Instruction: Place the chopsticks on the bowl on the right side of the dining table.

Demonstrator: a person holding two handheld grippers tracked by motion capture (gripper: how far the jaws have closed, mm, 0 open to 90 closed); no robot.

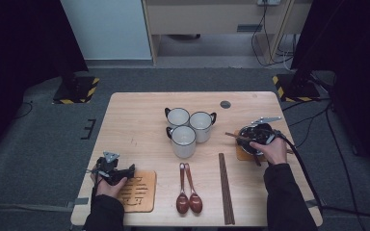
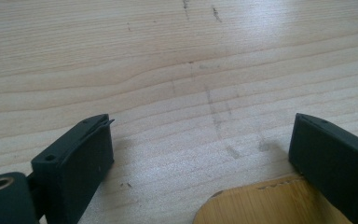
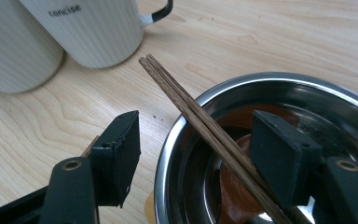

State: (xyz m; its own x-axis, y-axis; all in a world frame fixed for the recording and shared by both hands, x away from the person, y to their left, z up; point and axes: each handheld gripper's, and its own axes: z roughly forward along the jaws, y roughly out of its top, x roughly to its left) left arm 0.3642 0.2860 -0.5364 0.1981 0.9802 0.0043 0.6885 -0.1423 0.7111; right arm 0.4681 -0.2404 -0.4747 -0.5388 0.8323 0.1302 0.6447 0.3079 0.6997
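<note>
On the wooden table (image 1: 135, 120), both claws gape, the right claw (image 3: 196, 154) straddling chopsticks (image 3: 191, 109).

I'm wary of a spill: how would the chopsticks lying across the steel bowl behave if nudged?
The chopsticks look stiff, thin and smooth, and rest on the bowl's rounded rim, so they would probably slide or roll. Their tips overhang the table, so they may tip off.

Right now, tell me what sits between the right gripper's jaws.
In the right gripper view, the steel bowl's rim and a pair of chopsticks lying across it; the jaws stand apart, not pressing either.
</note>
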